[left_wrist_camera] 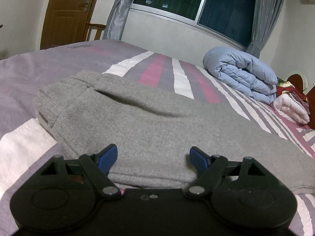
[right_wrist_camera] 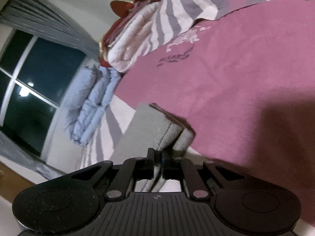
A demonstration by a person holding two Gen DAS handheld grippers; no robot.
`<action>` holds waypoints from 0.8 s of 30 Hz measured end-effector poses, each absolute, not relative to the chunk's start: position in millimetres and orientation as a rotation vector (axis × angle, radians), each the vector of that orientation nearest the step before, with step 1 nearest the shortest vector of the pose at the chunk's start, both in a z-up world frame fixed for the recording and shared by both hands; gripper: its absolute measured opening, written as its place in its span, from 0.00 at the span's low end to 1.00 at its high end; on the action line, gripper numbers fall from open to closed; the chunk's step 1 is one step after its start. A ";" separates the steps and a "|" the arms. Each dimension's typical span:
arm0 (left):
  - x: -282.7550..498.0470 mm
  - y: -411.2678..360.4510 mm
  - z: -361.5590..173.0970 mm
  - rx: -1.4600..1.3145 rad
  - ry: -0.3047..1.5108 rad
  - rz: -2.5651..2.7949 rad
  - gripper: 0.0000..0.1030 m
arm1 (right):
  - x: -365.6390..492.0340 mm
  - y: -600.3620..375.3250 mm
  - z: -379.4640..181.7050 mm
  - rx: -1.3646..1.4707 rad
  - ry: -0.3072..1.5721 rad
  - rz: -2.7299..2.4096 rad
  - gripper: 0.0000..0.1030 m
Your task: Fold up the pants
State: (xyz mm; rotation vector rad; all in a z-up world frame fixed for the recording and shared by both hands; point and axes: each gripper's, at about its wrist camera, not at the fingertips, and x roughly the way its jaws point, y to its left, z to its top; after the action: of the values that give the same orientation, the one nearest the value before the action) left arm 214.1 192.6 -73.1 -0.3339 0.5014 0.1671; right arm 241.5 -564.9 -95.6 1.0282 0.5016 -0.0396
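The grey pants [left_wrist_camera: 137, 122] lie on the striped bed, their waistband at the far left. My left gripper [left_wrist_camera: 153, 157] is open, its blue pads [left_wrist_camera: 107, 158] standing either side of the pants' near edge, low over the fabric. In the right wrist view, which is tilted sideways, my right gripper [right_wrist_camera: 157, 157] is shut on a grey cuff or edge of the pants [right_wrist_camera: 167, 133], which sticks out past the fingers above the pink bedcover.
The bed has a striped purple, pink and white cover [left_wrist_camera: 157, 68]. A folded blue duvet [left_wrist_camera: 242, 74] and a white folded blanket [left_wrist_camera: 291, 108] lie at the far right by the headboard. A window [left_wrist_camera: 196, 2], curtains and a wooden door [left_wrist_camera: 67, 11] stand behind.
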 end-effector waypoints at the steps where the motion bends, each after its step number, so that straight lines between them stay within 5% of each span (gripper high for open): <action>1: 214.1 192.5 -73.1 -0.334 0.501 0.167 0.71 | 241.7 -566.7 -96.1 1.032 0.515 -0.039 0.07; 8: 214.7 191.2 -73.4 -0.326 0.502 0.166 0.72 | 212.9 -569.4 -92.8 1.083 0.464 -0.037 0.43; 14: 214.9 190.6 -73.2 -0.321 0.503 0.167 0.72 | 252.4 -573.5 -95.2 1.072 0.552 -0.078 0.42; 16: 215.1 191.2 -73.3 -0.320 0.508 0.165 0.72 | 274.9 -568.0 -83.3 0.958 0.625 -0.051 0.14; 24: 217.6 191.8 -74.4 -0.305 0.523 0.150 0.73 | 284.7 -562.9 28.7 0.618 0.389 0.134 0.15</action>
State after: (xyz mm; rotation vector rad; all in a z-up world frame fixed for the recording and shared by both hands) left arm 217.6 191.8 -74.4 -0.3048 0.5230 0.1498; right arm 284.7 -562.9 28.7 0.6181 0.3895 0.1344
